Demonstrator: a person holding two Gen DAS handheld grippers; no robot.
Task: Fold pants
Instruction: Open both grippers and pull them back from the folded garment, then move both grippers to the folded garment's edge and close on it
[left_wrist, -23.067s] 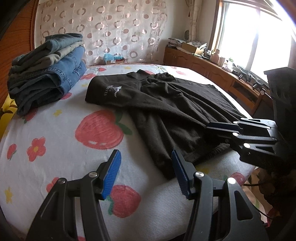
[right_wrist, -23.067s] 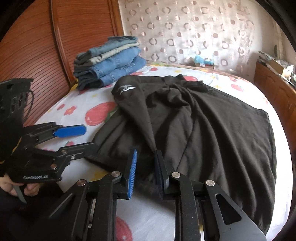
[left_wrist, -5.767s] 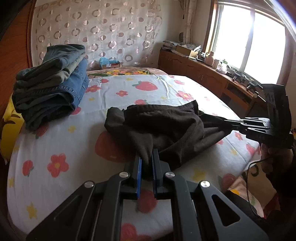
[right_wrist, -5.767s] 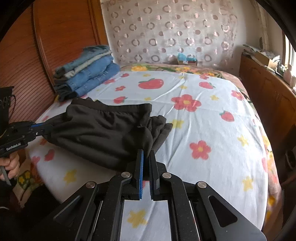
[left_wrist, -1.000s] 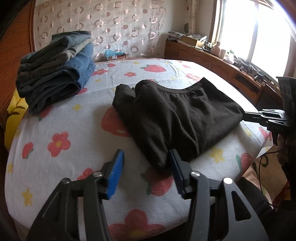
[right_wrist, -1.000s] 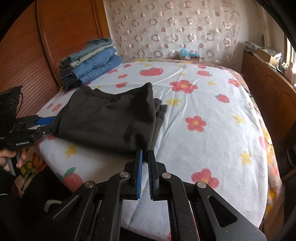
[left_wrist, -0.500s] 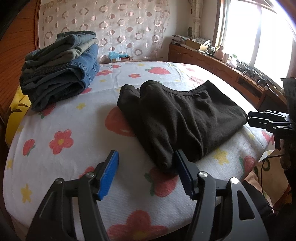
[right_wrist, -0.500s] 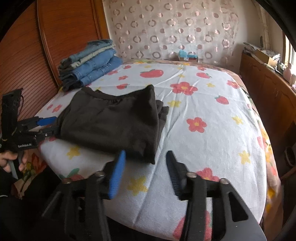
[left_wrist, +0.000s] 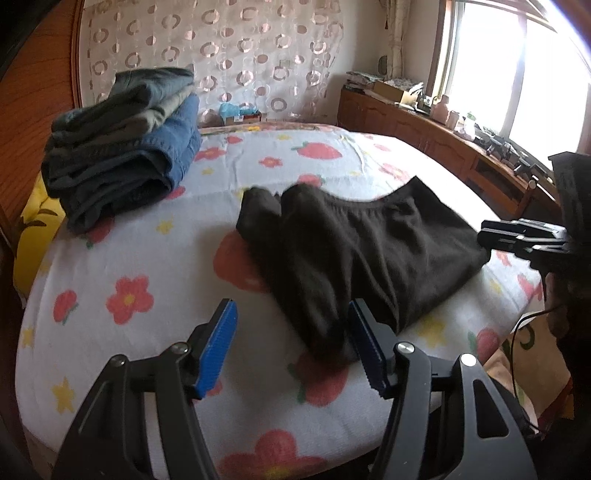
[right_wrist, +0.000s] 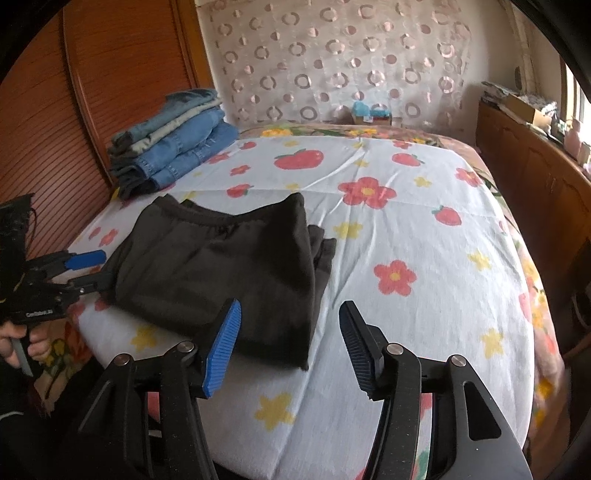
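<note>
Blue ribbed pads (left_wrist: 216, 347) are seen on the left gripper (left_wrist: 291, 345), whose jaws are held apart with nothing pressed between them; a corner of the folded black pants (left_wrist: 362, 251) lies just ahead, between the open tips. The right gripper (right_wrist: 288, 347) has just been opening and its jaws are likewise parted, clamped on nothing, with the near edge of the pants (right_wrist: 221, 273) just beyond its left pad. The pants are laid flat near the front edge of a bed (right_wrist: 424, 302) covered in a white sheet printed with red flowers, strawberries and yellow stars. Further off to the left, a stack of folded jeans (right_wrist: 173, 144) is set beside a wooden headboard (right_wrist: 110, 74). Behind the bed a ring-patterned curtain (right_wrist: 332, 55) is hung; to the right, a wooden cabinet (left_wrist: 424, 133) runs beneath a bright window (left_wrist: 517, 62).
</note>
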